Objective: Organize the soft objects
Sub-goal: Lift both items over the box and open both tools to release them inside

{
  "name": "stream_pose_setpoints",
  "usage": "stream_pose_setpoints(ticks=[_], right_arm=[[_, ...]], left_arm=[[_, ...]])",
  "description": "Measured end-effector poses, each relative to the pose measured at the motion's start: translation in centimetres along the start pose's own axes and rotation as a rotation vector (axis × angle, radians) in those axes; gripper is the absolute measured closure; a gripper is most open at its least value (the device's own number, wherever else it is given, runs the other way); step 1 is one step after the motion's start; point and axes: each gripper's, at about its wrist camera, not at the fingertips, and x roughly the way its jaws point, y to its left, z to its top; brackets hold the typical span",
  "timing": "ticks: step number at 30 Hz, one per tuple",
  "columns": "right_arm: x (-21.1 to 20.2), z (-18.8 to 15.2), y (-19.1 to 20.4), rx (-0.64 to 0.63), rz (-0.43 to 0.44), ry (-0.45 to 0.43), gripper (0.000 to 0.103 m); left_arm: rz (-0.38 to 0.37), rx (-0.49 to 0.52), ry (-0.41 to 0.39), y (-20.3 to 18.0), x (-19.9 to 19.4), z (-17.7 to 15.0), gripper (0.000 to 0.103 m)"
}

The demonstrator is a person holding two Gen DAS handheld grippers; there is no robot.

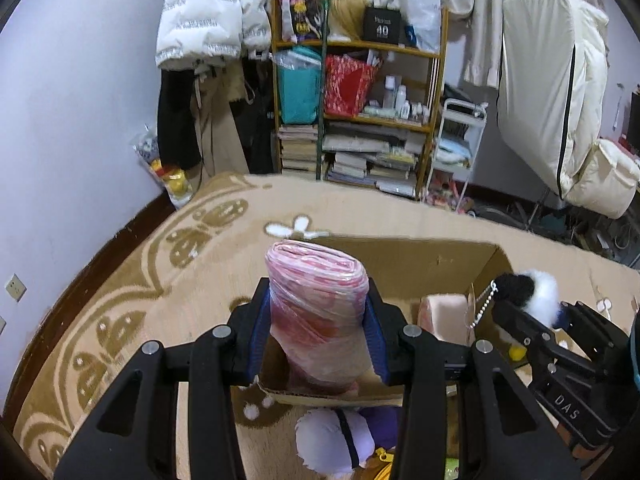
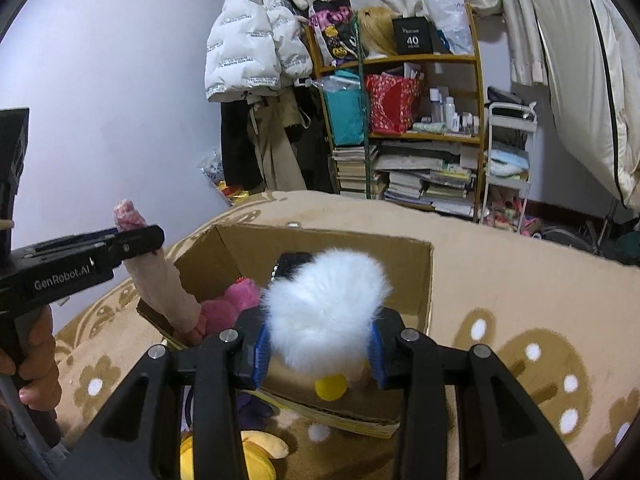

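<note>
The task is judged to be partway done, with the cardboard box [image 2: 416, 276] on the patterned rug [image 1: 120, 280] taken as the collecting place; at least one pink plush [image 2: 240, 300] is already seen lying inside the box, against its left wall, and a pale pink item [image 1: 442, 312] is seen inside it in the left wrist view; two more pieces are in transit; the left hand-held gripper [image 1: 318, 336] is clamped on a pink rolled bundle [image 1: 316, 304] wrapped in clear film, held tilted over the box's near-left corner with its lower end dipped just inside the rim; the right hand-held gripper [image 2: 318, 354] is closed on a fluffy black-and-white plush [image 2: 324, 304] with a bead chain, held above the box's near edge and not yet released; still outside the box, on the rug just before its near wall, a lilac-and-white plush [image 1: 332, 436] and a yellow plush [image 2: 236, 456] are left to be gathered; the box's floor is largely hidden behind both grippers and the white plush, so how much it holds cannot be told; the plushes near the box are cut off by the gripper frames, and their shapes are hard to make out.
</note>
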Motion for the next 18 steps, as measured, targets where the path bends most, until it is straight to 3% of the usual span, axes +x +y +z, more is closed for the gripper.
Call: stream_pose_setpoints(ticks=[12,14,16,18], right_arm=[[0.5,-0.6,-1.1,0.053,0.011,0.034,0.059],[0.2,-0.5,-1.2,0.057,0.013,0.033,0.057],[-0.2,-0.5,-1.1,0.057,0.01,0.026,0.046],[-0.8,-0.4,-1.1,0.06,0.008,0.019,0.044]], left_arm=[[0.032,0.009,0.097,0.0,1.7,-1.1,0.06],[0.029,0.007,0.099,0.0,1.5,-1.0,0.054],[0.034,0.005,0.081,0.0,1.2,-0.9,0.044],[0.035,0.008,0.065,-0.1,0.7,-0.9,0.038]])
